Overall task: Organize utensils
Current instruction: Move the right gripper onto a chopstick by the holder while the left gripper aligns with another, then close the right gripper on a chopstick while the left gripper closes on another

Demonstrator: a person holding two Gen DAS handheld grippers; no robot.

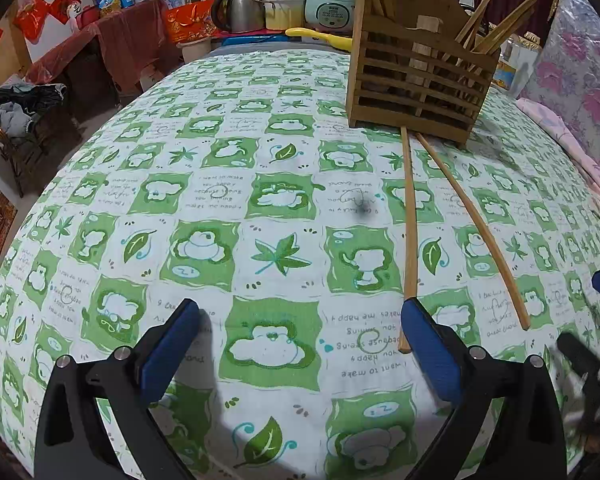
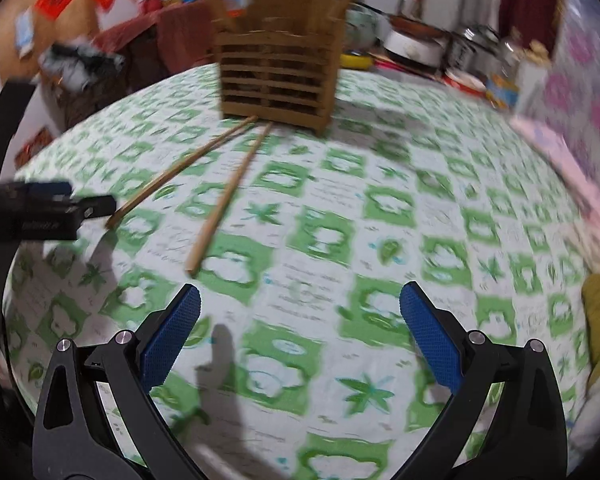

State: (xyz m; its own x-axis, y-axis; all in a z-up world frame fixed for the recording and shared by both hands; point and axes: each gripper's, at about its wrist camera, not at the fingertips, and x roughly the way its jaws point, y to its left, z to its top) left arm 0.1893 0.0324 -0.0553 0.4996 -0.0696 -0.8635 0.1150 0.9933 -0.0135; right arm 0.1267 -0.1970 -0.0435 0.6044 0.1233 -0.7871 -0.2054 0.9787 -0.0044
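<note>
Two wooden chopsticks lie on the green-patterned tablecloth [image 1: 260, 200], running from the wooden slatted holder [image 1: 416, 84] toward me: one [image 1: 409, 216] ends beside my left gripper's right finger, the other [image 1: 476, 232] lies further right. The holder stands at the far side with several chopsticks upright in it. My left gripper [image 1: 300, 332] is open and empty above the cloth. My right gripper [image 2: 300, 320] is open and empty; its view is blurred and shows both chopsticks [image 2: 228, 196] [image 2: 180, 172] and the holder [image 2: 276, 76] ahead to the left. The left gripper's finger [image 2: 48, 208] shows at that view's left edge.
A kettle [image 1: 240, 8], a pot, a rice cooker [image 1: 332, 4] and a yellow utensil [image 1: 320, 36] stand beyond the table's far edge. A floral cushion [image 1: 580, 80] and pink cloth lie along the right side. A red-covered side table [image 1: 112, 36] stands at the back left.
</note>
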